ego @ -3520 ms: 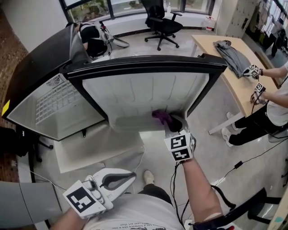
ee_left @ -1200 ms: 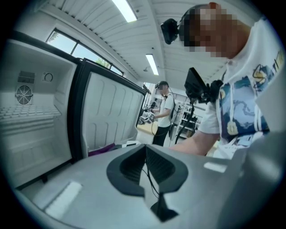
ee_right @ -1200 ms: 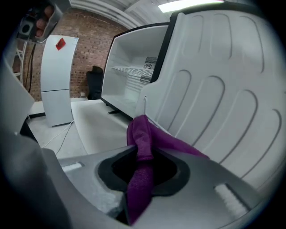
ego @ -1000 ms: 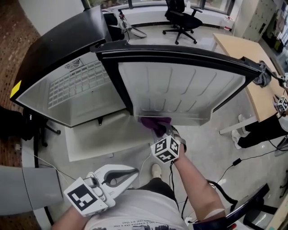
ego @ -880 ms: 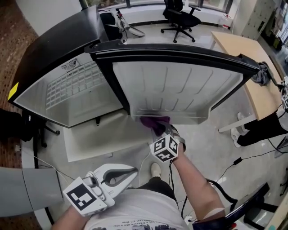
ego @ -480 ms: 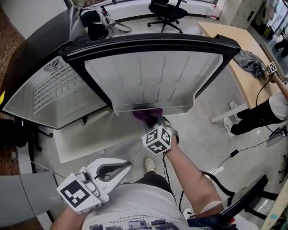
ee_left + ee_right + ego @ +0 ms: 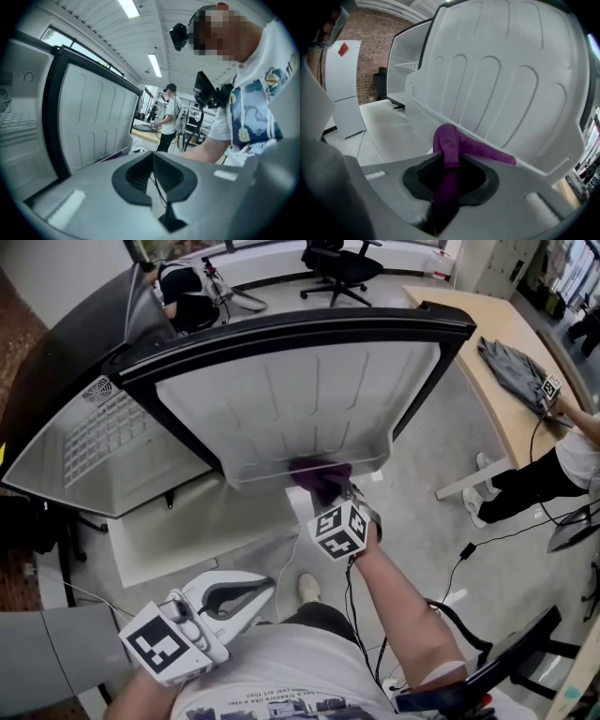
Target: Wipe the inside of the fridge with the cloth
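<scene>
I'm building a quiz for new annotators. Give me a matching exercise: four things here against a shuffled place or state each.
1 purple cloth
2 left gripper
3 right gripper
4 grey garment

A lying on the wooden table
B shut, nothing between the jaws
C shut on the cloth
D against the fridge door, at its lower ledge

Pairs: 1-D, 2-B, 3-C, 4-A

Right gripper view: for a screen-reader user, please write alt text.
The right tool is clamped on a purple cloth, holding it against the bottom ledge of the open fridge door, white and ribbed. A brick wall shows at left.
</scene>
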`<action>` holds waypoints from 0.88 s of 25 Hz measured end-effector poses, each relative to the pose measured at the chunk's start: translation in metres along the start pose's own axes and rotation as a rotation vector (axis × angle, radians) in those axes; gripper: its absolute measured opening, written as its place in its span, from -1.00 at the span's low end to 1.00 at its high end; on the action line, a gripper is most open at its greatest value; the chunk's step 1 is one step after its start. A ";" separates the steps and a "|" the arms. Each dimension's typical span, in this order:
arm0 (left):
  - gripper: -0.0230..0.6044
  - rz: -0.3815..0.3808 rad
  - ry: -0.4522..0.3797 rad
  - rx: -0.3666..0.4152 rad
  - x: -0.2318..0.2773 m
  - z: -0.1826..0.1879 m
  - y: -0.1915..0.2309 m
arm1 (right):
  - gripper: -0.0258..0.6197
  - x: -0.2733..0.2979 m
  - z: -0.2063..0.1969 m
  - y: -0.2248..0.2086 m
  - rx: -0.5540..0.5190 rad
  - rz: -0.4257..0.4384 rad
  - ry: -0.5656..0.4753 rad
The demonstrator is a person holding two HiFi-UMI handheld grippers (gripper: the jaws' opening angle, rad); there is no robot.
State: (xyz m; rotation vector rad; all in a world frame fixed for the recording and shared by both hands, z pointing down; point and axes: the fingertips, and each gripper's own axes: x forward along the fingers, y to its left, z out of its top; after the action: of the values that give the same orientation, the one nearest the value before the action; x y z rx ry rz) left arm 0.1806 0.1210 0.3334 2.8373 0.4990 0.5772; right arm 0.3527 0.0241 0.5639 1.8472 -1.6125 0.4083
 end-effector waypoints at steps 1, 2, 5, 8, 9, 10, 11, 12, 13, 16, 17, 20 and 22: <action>-0.91 0.001 0.001 -0.003 0.000 0.002 0.001 | -0.69 0.000 0.000 -0.004 0.005 -0.004 0.003; -0.91 0.003 0.001 -0.005 0.001 0.003 0.003 | -0.68 -0.001 -0.001 -0.009 0.011 -0.008 0.006; -0.91 0.006 0.003 -0.003 0.003 0.003 0.006 | -0.69 -0.001 -0.006 -0.022 0.026 -0.024 0.013; -0.91 0.008 0.006 0.001 0.005 0.005 0.009 | -0.68 -0.001 -0.011 -0.036 0.036 -0.040 0.022; -0.91 0.007 0.007 0.003 0.006 0.005 0.010 | -0.69 -0.001 -0.013 -0.040 0.040 -0.046 0.026; -0.91 0.007 0.007 0.005 0.007 0.007 0.011 | -0.69 -0.002 -0.015 -0.045 0.045 -0.052 0.030; -0.91 0.007 0.008 0.008 0.007 0.008 0.012 | -0.69 -0.002 -0.016 -0.049 0.050 -0.057 0.033; -0.91 0.008 0.008 0.009 0.008 0.009 0.012 | -0.69 -0.003 -0.018 -0.053 0.055 -0.061 0.035; -0.91 0.008 0.008 0.011 0.009 0.010 0.013 | -0.69 -0.003 -0.019 -0.057 0.059 -0.066 0.036; -0.91 0.005 0.012 0.013 0.012 0.010 0.013 | -0.69 -0.005 -0.024 -0.065 0.069 -0.079 0.039; -0.91 0.004 0.014 0.014 0.014 0.009 0.013 | -0.69 -0.005 -0.025 -0.068 0.073 -0.082 0.039; -0.91 -0.001 0.013 0.020 0.018 0.011 0.013 | -0.69 -0.006 -0.029 -0.077 0.089 -0.093 0.040; -0.91 -0.003 0.011 0.022 0.021 0.012 0.012 | -0.69 -0.008 -0.032 -0.084 0.100 -0.100 0.042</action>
State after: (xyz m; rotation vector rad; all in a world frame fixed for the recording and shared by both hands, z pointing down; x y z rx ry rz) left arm 0.2067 0.1161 0.3328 2.8552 0.5145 0.5912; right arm 0.4373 0.0541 0.5606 1.9712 -1.4894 0.4875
